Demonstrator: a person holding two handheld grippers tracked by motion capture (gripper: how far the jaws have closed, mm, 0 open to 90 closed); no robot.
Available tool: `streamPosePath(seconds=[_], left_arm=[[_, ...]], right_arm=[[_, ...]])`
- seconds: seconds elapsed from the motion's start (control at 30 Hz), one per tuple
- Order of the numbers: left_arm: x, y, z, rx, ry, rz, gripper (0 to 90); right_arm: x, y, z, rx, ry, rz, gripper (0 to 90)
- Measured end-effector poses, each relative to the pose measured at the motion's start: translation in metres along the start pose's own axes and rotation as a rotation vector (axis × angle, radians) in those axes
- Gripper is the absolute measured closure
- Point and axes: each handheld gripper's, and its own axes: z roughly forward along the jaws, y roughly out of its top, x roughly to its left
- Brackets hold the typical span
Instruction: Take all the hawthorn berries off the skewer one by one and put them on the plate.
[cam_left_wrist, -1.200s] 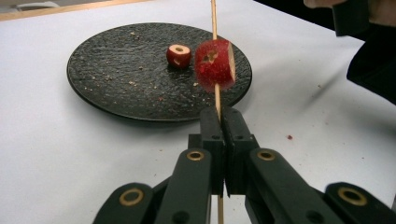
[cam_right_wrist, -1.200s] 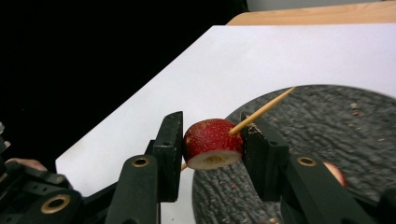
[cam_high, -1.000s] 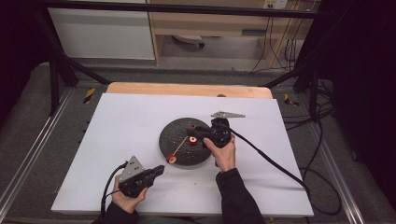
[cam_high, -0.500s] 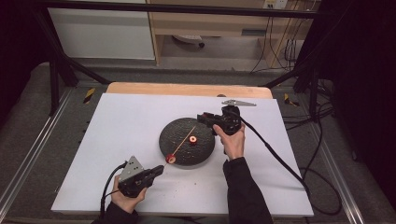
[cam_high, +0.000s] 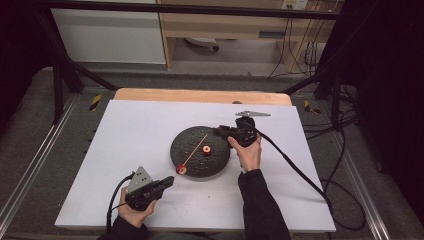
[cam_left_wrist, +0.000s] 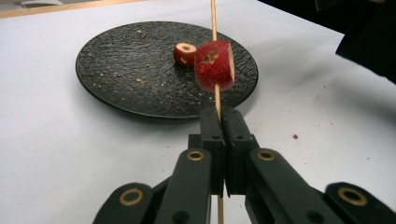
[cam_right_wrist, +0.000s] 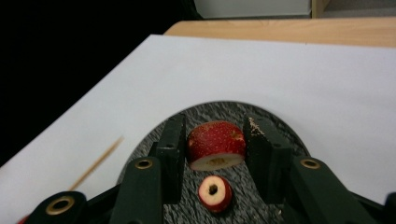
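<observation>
A black plate (cam_high: 192, 142) lies mid-table on the white sheet. My left gripper (cam_high: 169, 181) (cam_left_wrist: 223, 114), near the plate's front left rim, is shut on a thin wooden skewer (cam_left_wrist: 214, 18) that slants up over the plate. A red fruit chunk (cam_left_wrist: 215, 65) (cam_high: 181, 170) is threaded low on the skewer. A small red slice with a hole (cam_high: 206, 150) (cam_right_wrist: 215, 192) rests on the plate. My right gripper (cam_high: 220, 131) (cam_right_wrist: 215, 128) hovers over the plate's far right rim, shut on another red fruit chunk (cam_right_wrist: 217, 140) with its pale cut face down.
The white sheet (cam_high: 125, 130) covers a wooden table whose far edge (cam_high: 200, 95) shows. Cables (cam_high: 295, 170) trail from the grippers over the sheet's right side. Crumbs dot the plate and the sheet near it. Metal rails run along both sides of the table.
My right gripper has drawn back from the plate's middle toward its far right rim. The left gripper and the skewer have stayed put.
</observation>
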Motion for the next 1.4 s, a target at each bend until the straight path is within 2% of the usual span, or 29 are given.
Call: streamPosePath(seconds=[0.43, 0.77, 0.9, 1.1, 1.4], left_arm=[[0.001, 0.0, 0.001, 0.008, 0.004, -0.004, 88.4], [0.002, 0.0, 0.001, 0.008, 0.006, -0.006, 88.4], [0.002, 0.0, 0.001, 0.008, 0.007, -0.008, 88.4], [0.002, 0.0, 0.001, 0.008, 0.009, -0.007, 88.4], [0.002, -0.001, 0.001, 0.008, 0.012, -0.009, 88.4]], right_arm=[[-0.005, -0.049, 0.027, 0.135, -0.015, -0.018, 61.3], [-0.001, -0.066, 0.035, 0.188, -0.044, -0.073, 60.5], [-0.001, -0.066, 0.035, 0.189, -0.041, -0.087, 55.3], [0.005, -0.059, 0.022, 0.143, -0.022, -0.097, 48.9], [0.021, -0.051, -0.005, 0.063, 0.03, -0.097, 23.0]])
